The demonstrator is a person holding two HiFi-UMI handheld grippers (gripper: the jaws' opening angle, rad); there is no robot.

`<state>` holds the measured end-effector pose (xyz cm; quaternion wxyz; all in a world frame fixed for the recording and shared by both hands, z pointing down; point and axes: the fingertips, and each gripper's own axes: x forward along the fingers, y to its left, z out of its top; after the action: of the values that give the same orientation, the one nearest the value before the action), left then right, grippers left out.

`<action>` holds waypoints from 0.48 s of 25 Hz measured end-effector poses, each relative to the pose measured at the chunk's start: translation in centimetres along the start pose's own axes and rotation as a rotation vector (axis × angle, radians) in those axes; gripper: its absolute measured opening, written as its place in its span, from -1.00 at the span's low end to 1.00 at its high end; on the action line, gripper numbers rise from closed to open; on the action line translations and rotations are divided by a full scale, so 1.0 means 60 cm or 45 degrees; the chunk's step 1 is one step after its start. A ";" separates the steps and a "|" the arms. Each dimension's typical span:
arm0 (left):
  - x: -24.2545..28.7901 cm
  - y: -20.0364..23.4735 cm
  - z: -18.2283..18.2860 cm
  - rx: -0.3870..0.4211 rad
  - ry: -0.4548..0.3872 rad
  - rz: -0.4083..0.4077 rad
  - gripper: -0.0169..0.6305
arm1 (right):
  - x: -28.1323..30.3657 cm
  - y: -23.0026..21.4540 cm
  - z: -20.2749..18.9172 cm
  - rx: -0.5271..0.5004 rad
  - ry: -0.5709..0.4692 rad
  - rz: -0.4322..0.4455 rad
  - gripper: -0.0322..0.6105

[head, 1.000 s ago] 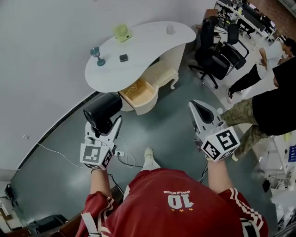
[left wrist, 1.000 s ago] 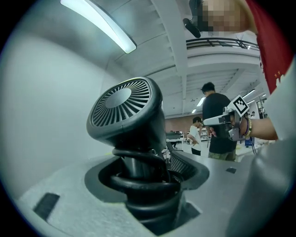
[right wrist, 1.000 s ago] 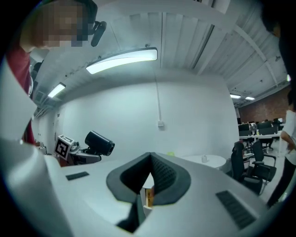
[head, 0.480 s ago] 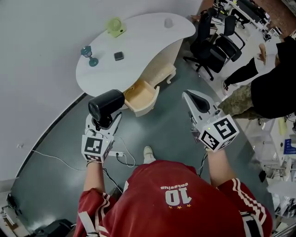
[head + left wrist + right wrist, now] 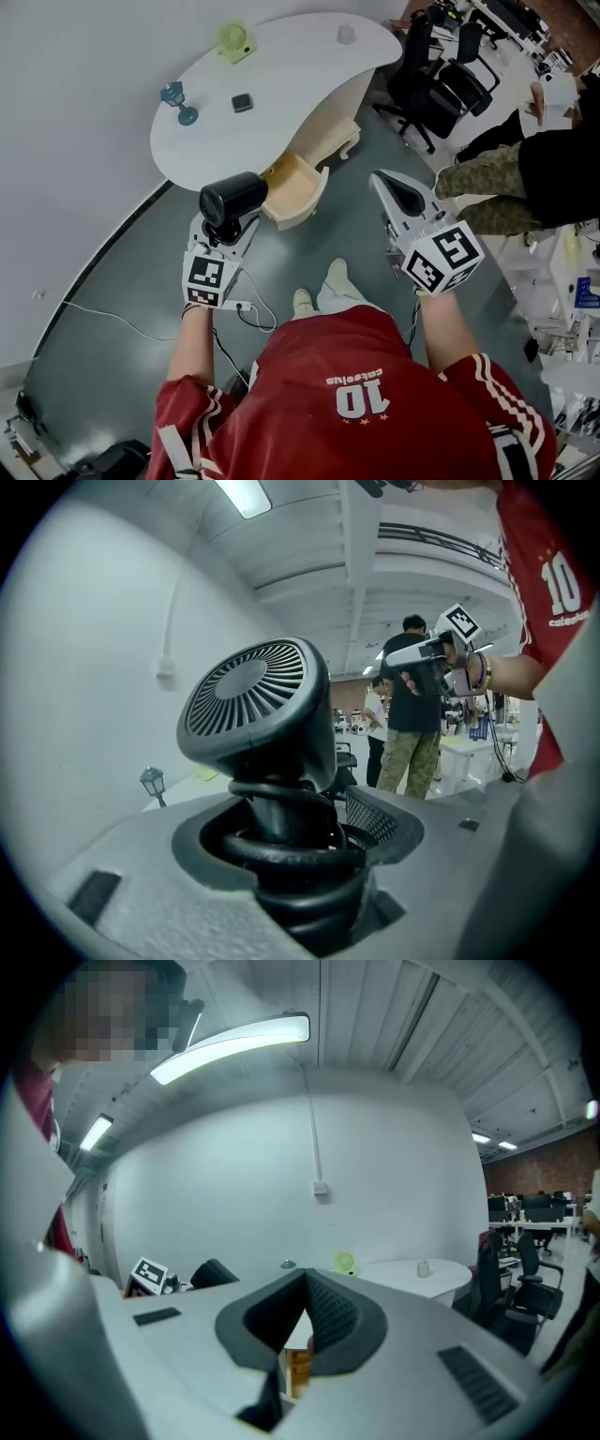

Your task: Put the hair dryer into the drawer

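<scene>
The white, curved counter [image 5: 281, 84] stands against a plain grey wall [image 5: 75, 103]. On its top a green fan [image 5: 232, 39], a blue ornament [image 5: 176, 101], a small dark box [image 5: 243, 103] and a white cup [image 5: 346, 34] sit well apart from one another. Under the counter's near edge the wooden drawer [image 5: 292, 187] is pulled open toward me.

My left hand-held gripper [image 5: 225, 234] pinches the hair dryer [image 5: 232, 199] by its handle, which has the cord coiled round it. The dryer's head stands upright above the jaws. In the head view it sits just left of the drawer's near corner, over the floor [image 5: 122, 281] and not over the drawer. My right hand-held gripper [image 5: 380, 180] is pressed together with nothing in it and is held to the right of the drawer.

The floor between me and the drawer is bare grey. A white cable [image 5: 103, 314] trails along it on my left, near the wall. Black office chairs [image 5: 441, 80] stand just past the counter's right end, and a person [image 5: 525, 178] stands near them, to the right of my right hand-held gripper.
</scene>
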<state>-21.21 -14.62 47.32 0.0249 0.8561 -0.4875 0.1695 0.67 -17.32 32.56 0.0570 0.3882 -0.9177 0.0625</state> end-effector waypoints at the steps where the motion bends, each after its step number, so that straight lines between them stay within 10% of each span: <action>1: 0.007 -0.002 -0.004 0.001 0.005 -0.004 0.00 | 0.004 -0.005 -0.005 -0.001 0.000 -0.013 -0.89; 12: 0.116 -0.023 -0.076 0.116 0.203 -0.095 0.00 | 0.066 -0.060 -0.061 0.057 0.019 0.021 -0.89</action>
<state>-18.01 -18.73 53.97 0.0311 0.8577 -0.4436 0.2582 0.71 -22.04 37.05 0.0546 0.3814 -0.9188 0.0863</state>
